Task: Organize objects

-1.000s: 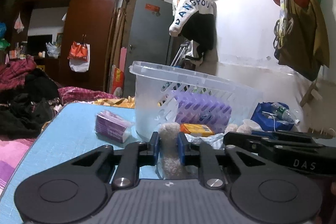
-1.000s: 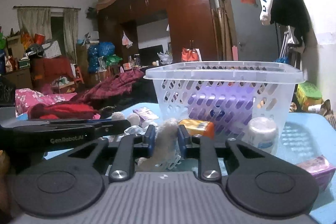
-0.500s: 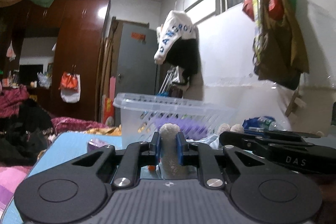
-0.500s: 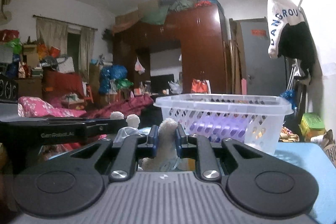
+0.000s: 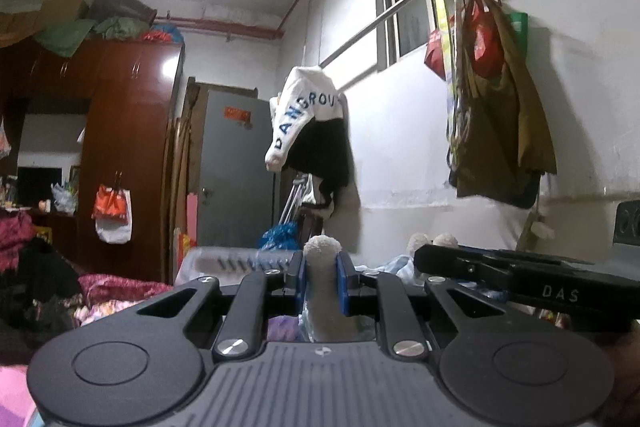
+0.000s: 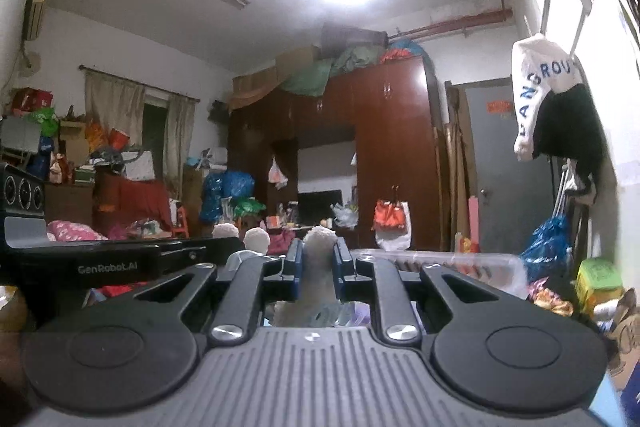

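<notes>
Left gripper [image 5: 322, 281]: blue pads [image 5: 298, 279] clamped on a fuzzy white plush limb [image 5: 326, 291]. Left wrist view: clear plastic basket [image 5: 240, 261] rim low, just beyond the fingers; right gripper's body at right, two more plush tips [image 5: 432, 241] above it.

Right gripper [image 6: 318, 269]: likewise pinching a white plush limb [image 6: 318, 267]. Right wrist view: basket [image 6: 440, 261] far right; left gripper's body at left; wardrobe [image 6: 372, 155] behind.

Both wrist cameras sit low behind their fingers, tilted upward — sharing the basket [image 5: 236, 259] [image 6: 448, 261], wardrobe [image 5: 132, 155] [image 6: 392, 147] and grey door [image 5: 236, 171] [image 6: 508, 163].
</notes>
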`<act>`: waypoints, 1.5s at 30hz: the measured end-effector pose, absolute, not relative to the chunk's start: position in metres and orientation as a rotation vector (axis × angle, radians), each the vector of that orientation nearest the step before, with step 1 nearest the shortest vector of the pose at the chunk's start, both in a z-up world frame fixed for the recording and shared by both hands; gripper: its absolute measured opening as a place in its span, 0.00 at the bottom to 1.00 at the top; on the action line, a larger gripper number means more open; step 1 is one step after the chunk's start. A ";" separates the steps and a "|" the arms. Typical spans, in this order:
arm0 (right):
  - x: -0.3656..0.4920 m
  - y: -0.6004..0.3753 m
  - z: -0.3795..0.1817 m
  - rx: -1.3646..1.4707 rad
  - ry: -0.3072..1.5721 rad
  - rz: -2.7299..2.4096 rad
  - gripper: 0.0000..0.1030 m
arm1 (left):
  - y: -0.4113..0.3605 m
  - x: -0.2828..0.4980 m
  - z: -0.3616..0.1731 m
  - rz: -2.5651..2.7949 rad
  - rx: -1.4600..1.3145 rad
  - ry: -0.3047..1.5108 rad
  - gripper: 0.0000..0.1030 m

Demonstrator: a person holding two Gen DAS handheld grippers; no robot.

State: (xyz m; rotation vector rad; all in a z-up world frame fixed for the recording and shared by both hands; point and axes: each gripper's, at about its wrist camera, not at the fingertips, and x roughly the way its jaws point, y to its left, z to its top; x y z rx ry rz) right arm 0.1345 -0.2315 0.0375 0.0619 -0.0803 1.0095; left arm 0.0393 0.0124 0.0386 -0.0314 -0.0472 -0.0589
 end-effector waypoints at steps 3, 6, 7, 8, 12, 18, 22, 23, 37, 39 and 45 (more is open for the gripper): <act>0.148 -0.230 0.060 0.045 -0.100 0.978 0.16 | 0.009 0.059 0.066 -0.070 -0.020 -0.056 0.18; 0.162 -0.227 0.082 0.031 -0.121 0.928 0.16 | 0.009 0.086 0.092 -0.086 -0.029 -0.036 0.18; 0.170 -0.226 0.089 0.042 -0.107 0.927 0.16 | 0.009 0.098 0.100 -0.085 -0.029 -0.021 0.18; 0.177 -0.224 0.094 0.045 -0.092 0.923 0.16 | 0.008 0.109 0.107 -0.082 -0.029 -0.006 0.18; 0.217 -0.208 0.108 0.037 -0.015 0.865 0.15 | 0.004 0.161 0.127 -0.059 -0.022 0.089 0.18; 0.283 -0.181 0.092 0.039 0.158 0.792 0.15 | 0.007 0.249 0.115 -0.004 -0.025 0.268 0.18; 0.311 -0.170 0.068 0.039 0.263 0.771 0.15 | 0.008 0.290 0.090 0.027 -0.014 0.375 0.18; 0.315 -0.169 0.063 0.042 0.275 0.768 0.15 | 0.008 0.295 0.085 0.034 -0.011 0.387 0.18; 0.335 -0.168 0.047 0.015 0.433 0.715 0.16 | -0.010 0.340 0.064 0.108 0.087 0.548 0.18; 0.338 -0.168 0.046 0.010 0.451 0.719 0.16 | -0.009 0.337 0.065 0.101 0.076 0.544 0.18; 0.340 -0.174 0.051 0.042 0.478 0.706 0.29 | 0.000 0.331 0.067 0.070 0.030 0.552 0.42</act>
